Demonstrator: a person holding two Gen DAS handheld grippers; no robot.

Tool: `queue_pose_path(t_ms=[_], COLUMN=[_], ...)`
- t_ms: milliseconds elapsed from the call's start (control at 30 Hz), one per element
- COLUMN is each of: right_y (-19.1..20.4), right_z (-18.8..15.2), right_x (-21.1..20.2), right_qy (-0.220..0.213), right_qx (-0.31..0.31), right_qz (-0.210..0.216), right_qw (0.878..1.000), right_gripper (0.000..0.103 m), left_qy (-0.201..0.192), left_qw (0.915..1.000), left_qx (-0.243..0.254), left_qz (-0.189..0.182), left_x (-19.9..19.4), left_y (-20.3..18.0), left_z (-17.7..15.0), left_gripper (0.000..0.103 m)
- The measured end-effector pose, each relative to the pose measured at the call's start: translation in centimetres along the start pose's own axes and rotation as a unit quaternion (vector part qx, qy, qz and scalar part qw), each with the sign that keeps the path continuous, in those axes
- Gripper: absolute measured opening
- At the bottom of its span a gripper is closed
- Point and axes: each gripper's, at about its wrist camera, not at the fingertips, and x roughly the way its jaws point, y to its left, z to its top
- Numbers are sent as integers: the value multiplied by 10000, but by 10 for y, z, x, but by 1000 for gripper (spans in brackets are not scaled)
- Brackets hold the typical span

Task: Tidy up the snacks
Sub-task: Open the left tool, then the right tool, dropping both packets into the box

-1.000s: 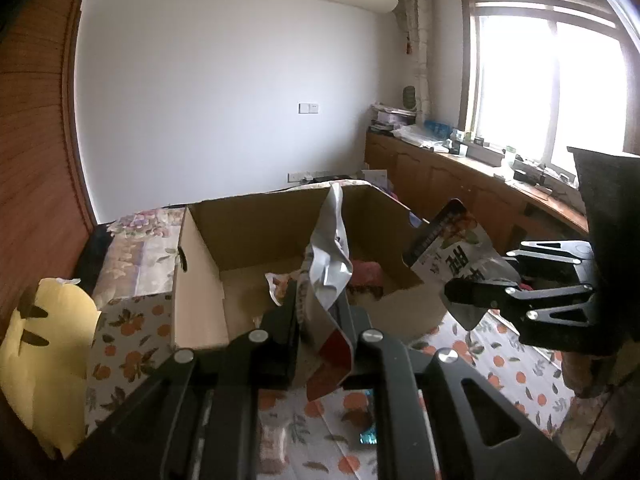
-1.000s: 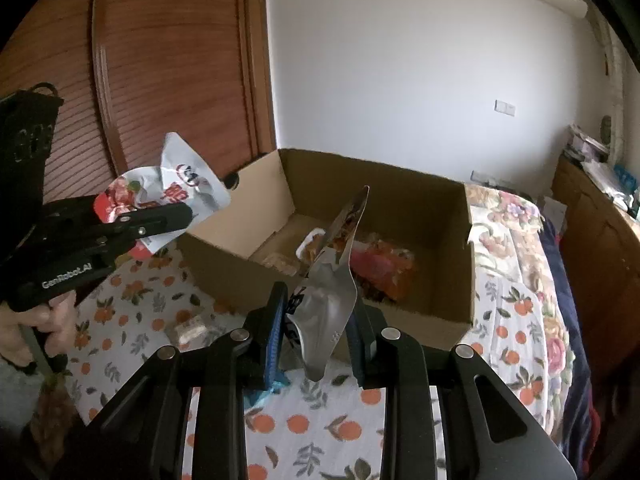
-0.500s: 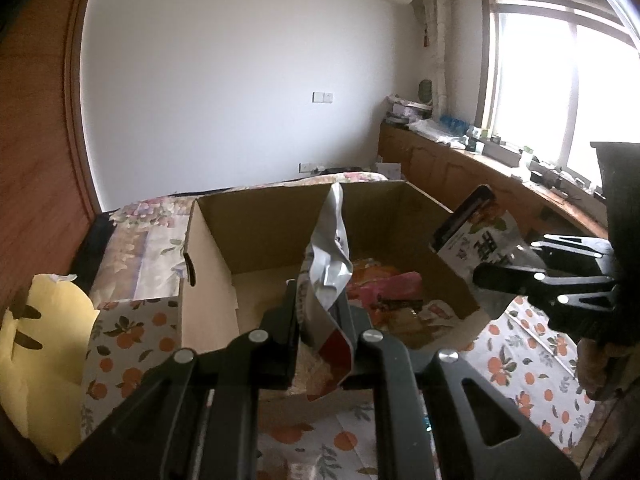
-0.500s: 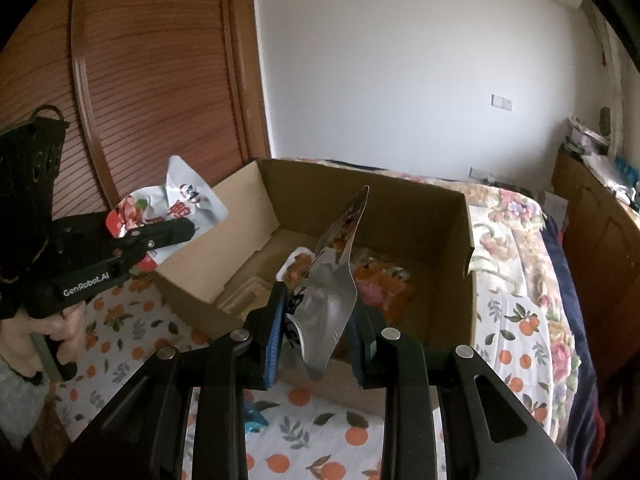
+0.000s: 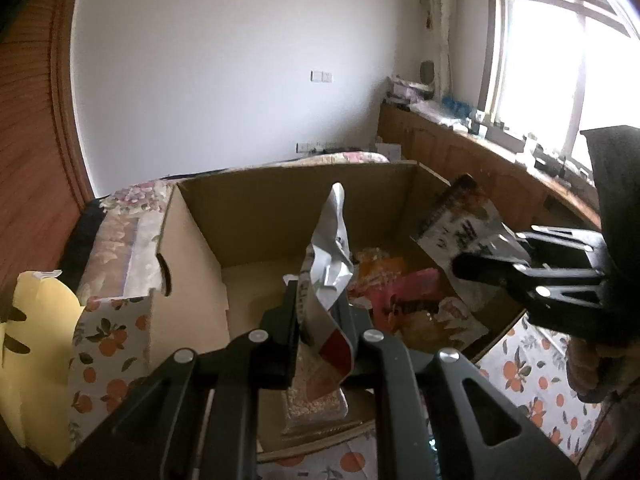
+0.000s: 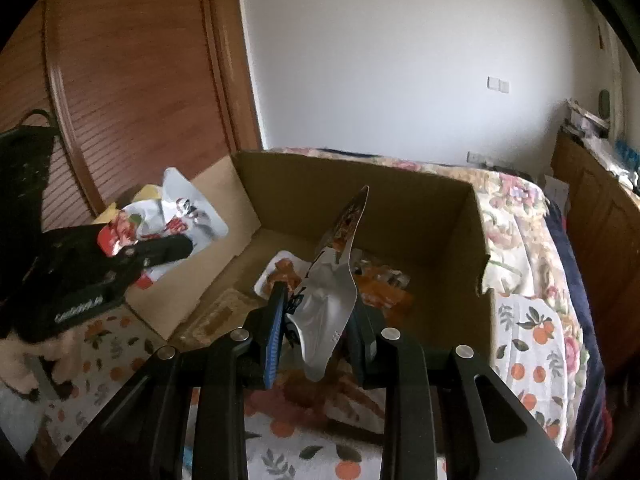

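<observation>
An open cardboard box [image 5: 280, 208] [image 6: 440, 216] sits on an orange-print cloth and holds several snack packets [image 5: 404, 296] [image 6: 380, 284]. My left gripper [image 5: 320, 312] is shut on a silver and red snack pouch [image 5: 328, 264] over the box's near left part; it also shows in the right wrist view [image 6: 160, 252] with its pouch [image 6: 172, 216]. My right gripper [image 6: 320, 316] is shut on a silver pouch with an orange print [image 6: 336, 280] over the box's near edge; it shows in the left wrist view [image 5: 492, 264] with its pouch [image 5: 460, 220].
The orange-print cloth [image 5: 536, 376] [image 6: 532, 328] covers the surface around the box. A yellow object [image 5: 36, 344] lies at the left. A wooden wardrobe [image 6: 132, 80] stands behind the box; a wooden counter [image 5: 480, 160] runs under the window.
Both grippers have moved forward with their pouches, from in front of the box to over its opening. The box now looks closer and its contents show more.
</observation>
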Motion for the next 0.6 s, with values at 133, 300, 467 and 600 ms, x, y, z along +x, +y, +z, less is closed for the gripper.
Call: queue_pose_path(t_ms=[133,300,467,600], right_y=[-2,-1,-5,-8], right_z=[-2,-6,-8,-8], right_x=[13,24,27,28], right_qy=[123,257,312,340], right_qx=[42,-59,69,139], right_qz=[-54,-190,-129,-92], right_qw=[9999,9995,9994,9993], right_gripper=[26,26,27,29], left_qy=[125,193,193,161], left_qw=[9999,9997,9997,9998], left_qx=[50,-113,-147,-112], left_qz=[5,-44,-39,10], left_x=[6,8,7,2], left_y=[0,3,4,3], left_z=[-7,-13,-15,-18], left_gripper=[12,16,17,22])
